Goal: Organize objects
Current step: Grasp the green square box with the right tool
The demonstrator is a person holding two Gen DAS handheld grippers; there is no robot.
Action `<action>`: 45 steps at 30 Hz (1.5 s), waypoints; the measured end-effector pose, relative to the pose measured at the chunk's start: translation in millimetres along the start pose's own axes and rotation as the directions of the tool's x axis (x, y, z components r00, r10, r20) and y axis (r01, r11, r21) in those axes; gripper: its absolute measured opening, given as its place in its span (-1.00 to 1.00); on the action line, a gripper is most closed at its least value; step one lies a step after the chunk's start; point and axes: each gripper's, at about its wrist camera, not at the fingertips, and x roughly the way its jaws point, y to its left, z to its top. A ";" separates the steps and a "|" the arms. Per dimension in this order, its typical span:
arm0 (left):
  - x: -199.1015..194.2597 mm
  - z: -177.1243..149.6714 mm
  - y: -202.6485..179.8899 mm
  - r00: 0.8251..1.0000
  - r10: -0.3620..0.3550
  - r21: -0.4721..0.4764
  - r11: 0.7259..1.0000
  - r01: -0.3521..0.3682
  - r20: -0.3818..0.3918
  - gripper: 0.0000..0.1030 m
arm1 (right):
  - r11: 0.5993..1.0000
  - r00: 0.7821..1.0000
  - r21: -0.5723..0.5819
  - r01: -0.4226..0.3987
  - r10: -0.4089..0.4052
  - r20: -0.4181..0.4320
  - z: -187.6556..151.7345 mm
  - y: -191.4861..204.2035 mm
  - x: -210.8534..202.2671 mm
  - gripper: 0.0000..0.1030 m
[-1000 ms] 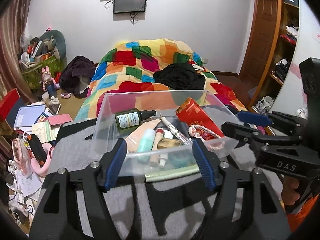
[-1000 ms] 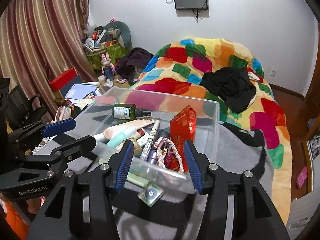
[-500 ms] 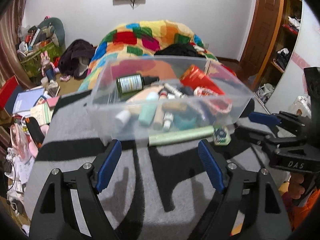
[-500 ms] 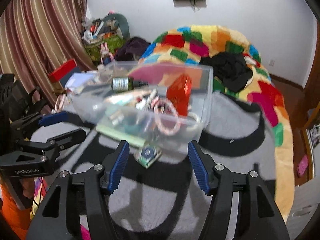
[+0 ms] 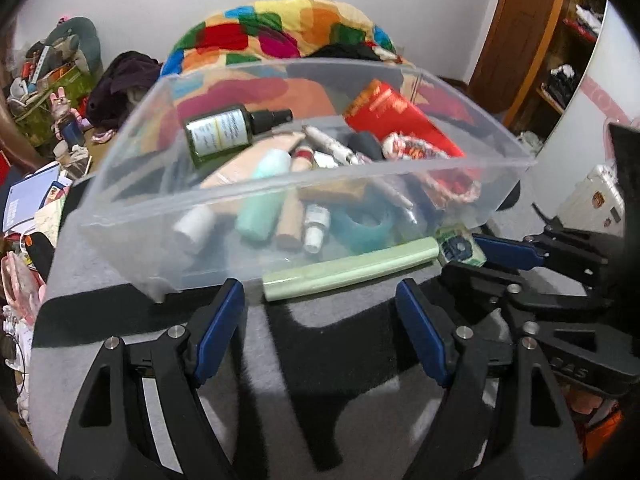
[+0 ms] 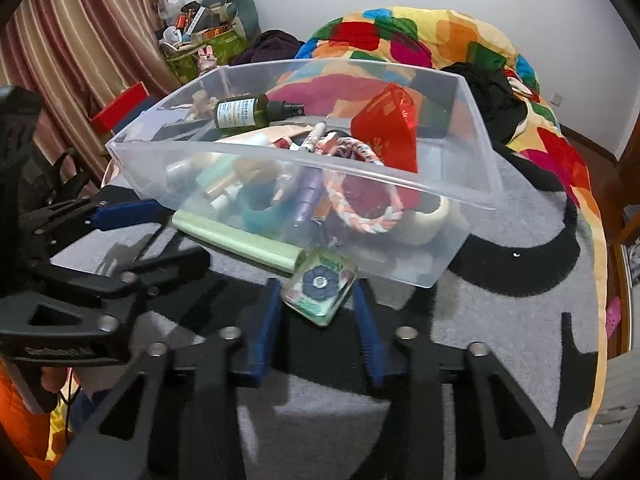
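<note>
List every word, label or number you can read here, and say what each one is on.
"DAS": raised letters on the right gripper body, left wrist view.
"GenRobot.AI": on the left gripper body, right wrist view; blurred, partly guessed.
Green bottle: label has printed lines, too small to read.
Red packet: gold characters, too blurred to read.
Small flower packet: green lettering on top, unreadable.
</note>
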 end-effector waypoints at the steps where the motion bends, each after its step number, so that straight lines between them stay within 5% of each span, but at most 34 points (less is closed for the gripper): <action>1: 0.5 -0.1 -1.1 1.000 -0.007 0.005 1.000 0.007 -0.003 0.46 | 1.000 1.000 -0.002 -0.010 0.010 0.001 -0.1 0.0 0.2 -0.46; 14: -20.1 -22.9 -5.3 0.994 -0.111 0.018 0.994 0.111 -0.001 0.40 | 0.998 1.000 -0.054 -0.022 0.023 0.018 -7.7 6.3 -8.4 -0.47; 19: -43.0 -49.2 -22.0 0.984 -0.179 0.095 0.979 0.179 -0.015 0.31 | 0.996 0.999 -0.076 -0.039 0.040 0.016 -20.8 5.1 -18.6 -0.51; 27: -47.2 -24.8 -20.1 0.995 -0.087 0.142 0.987 0.079 0.051 0.31 | 0.998 0.999 -0.049 -0.033 0.034 0.015 -34.0 -5.9 -30.1 -0.56; 32: -3.1 1.0 -18.7 0.998 -0.051 0.156 0.986 0.055 -0.033 0.30 | 0.999 1.000 -0.046 -0.028 0.028 0.010 -34.6 -5.4 -30.1 -0.55; 39: -0.4 -4.1 -25.0 0.996 -0.075 0.162 0.983 0.080 -0.037 -0.21 | 0.999 1.000 -0.052 -0.012 0.013 0.012 -30.7 -2.7 -25.2 -0.31; 45: -7.7 -16.1 -36.6 0.999 -0.039 0.181 0.983 0.036 0.011 -0.43 | 0.995 0.998 -0.084 0.045 -0.042 0.037 -31.1 5.2 -21.4 -0.43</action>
